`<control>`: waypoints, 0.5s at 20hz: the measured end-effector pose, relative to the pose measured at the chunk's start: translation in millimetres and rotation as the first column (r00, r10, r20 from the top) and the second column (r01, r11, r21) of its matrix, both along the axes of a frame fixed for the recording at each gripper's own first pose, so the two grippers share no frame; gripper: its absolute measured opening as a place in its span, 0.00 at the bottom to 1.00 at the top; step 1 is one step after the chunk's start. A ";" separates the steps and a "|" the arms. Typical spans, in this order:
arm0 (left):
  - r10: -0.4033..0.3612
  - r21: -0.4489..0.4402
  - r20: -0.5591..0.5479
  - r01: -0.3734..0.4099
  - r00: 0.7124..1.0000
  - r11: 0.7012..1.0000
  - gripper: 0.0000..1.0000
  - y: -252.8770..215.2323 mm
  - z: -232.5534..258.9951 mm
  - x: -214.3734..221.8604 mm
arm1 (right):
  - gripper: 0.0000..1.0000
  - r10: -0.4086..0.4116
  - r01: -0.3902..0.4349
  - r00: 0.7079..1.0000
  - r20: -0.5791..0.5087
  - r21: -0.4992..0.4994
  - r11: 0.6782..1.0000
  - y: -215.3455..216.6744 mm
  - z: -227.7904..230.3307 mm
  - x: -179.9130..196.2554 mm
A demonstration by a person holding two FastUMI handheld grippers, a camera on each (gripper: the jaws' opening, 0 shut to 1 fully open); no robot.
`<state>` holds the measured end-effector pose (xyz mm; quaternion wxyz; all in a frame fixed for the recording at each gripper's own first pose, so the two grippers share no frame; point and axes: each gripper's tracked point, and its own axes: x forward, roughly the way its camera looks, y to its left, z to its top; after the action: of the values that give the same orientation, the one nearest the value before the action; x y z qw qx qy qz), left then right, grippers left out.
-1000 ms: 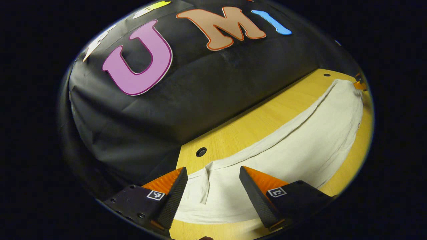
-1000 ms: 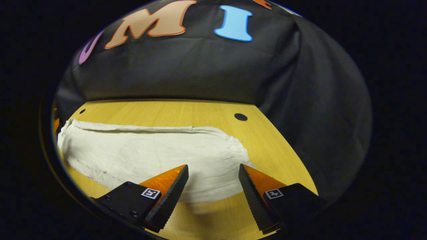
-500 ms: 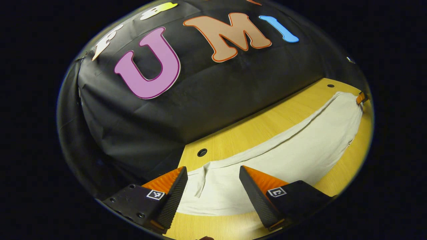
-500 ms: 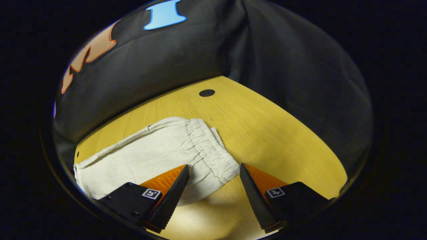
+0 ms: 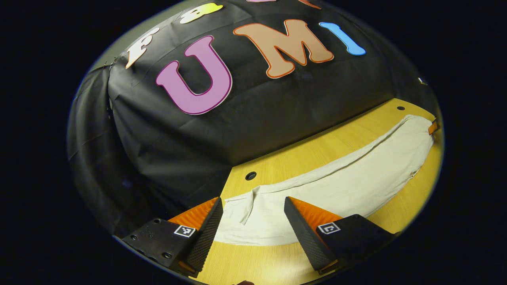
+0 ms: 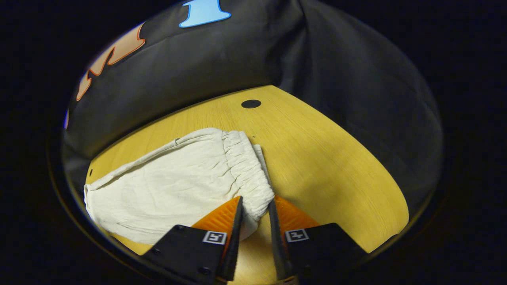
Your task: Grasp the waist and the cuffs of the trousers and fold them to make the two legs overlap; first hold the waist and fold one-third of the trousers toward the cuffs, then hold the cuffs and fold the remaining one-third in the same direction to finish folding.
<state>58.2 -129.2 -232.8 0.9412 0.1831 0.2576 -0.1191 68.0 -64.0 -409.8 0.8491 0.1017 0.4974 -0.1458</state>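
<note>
your right gripper (image 6: 254, 211) has its 2 fingers drawn narrow around the elastic waist (image 6: 247, 174) of the trousers (image 6: 166, 194), the gathered band bunched between them at its near corner; the fingers look pressed onto the cloth on both sides. the trousers lie flat on the wooden surface (image 6: 328, 166), cream-coloured, running away to the left in the right gripper view. a round hole (image 6: 250, 103) sits in the surface beyond the waist.

your left gripper (image 5: 253, 221) is spread wide, hovering over the cuffs (image 5: 241, 208) at the other end of the trousers (image 5: 348, 184), with nothing between its fingers. another hole (image 5: 250, 175) lies just past the cuffs.

each finger carries a small square black-and-white marker (image 5: 185, 231); it's a coded pattern, not readable writing. you can see no brand or label on the trousers themselves.
</note>
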 end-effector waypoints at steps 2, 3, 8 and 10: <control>0.014 0.004 0.008 -0.014 1.000 1.000 0.95 9.2 0.2 0.9 | 0.17 0.017 -0.017 1.000 0.001 0.017 1.000 2.3 2.2 2.9; 0.022 0.003 0.013 -0.022 1.000 1.000 0.95 14.4 0.6 1.9 | 0.17 0.035 -0.035 0.999 0.000 0.014 0.999 0.0 5.8 4.4; 0.013 0.004 0.021 -0.013 1.000 1.000 0.96 39.9 -5.6 9.2 | 0.16 0.023 -0.025 0.994 0.107 0.013 1.000 13.8 55.7 22.2; 0.014 -0.001 0.022 -0.014 1.000 1.000 0.96 53.7 -9.0 12.7 | 0.16 0.038 -0.040 0.989 0.144 0.007 0.999 27.3 78.1 28.2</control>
<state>70.9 -75.4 -241.8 0.9449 0.1821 0.2486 -0.1105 96.3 -36.7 -331.7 0.8850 0.1062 0.4374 -0.1190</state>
